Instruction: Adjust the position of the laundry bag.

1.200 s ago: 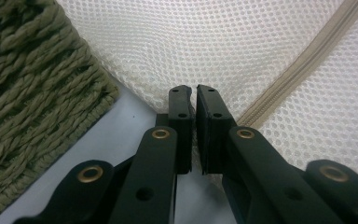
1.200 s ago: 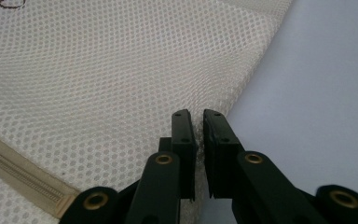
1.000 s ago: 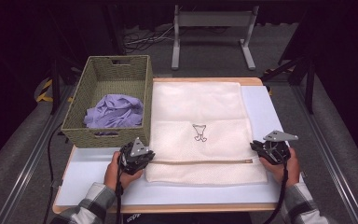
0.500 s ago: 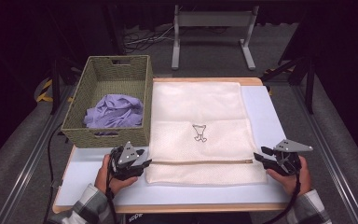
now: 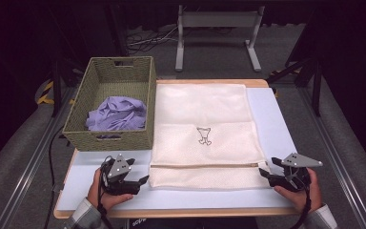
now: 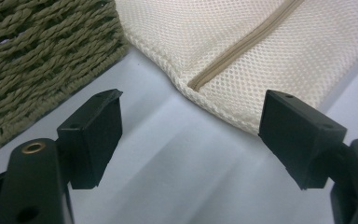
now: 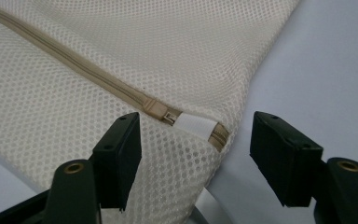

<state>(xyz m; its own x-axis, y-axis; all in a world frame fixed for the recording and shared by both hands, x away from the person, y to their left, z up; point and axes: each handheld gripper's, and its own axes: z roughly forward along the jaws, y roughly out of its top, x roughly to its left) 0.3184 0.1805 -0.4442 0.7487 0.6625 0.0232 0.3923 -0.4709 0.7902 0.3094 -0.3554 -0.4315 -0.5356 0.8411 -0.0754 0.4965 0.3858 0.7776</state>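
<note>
The cream mesh laundry bag (image 5: 202, 133) lies flat between both grippers, long axis running away from them, its tan zipper (image 7: 98, 79) crosswise. The left gripper (image 5: 142, 180) and right gripper (image 5: 263, 172), just opened, hold nothing beside its near corners.

Left claw (image 6: 189, 135): jaws standing wide, having just been opening, nothing between them.
Mesh bag (image 6: 261, 51): lying flat ahead, corner and beige zipper (image 6: 242, 46) showing.
Basket (image 6: 37, 56): sitting upper left.
Desk (image 6: 168, 158): showing pale beneath.
</note>
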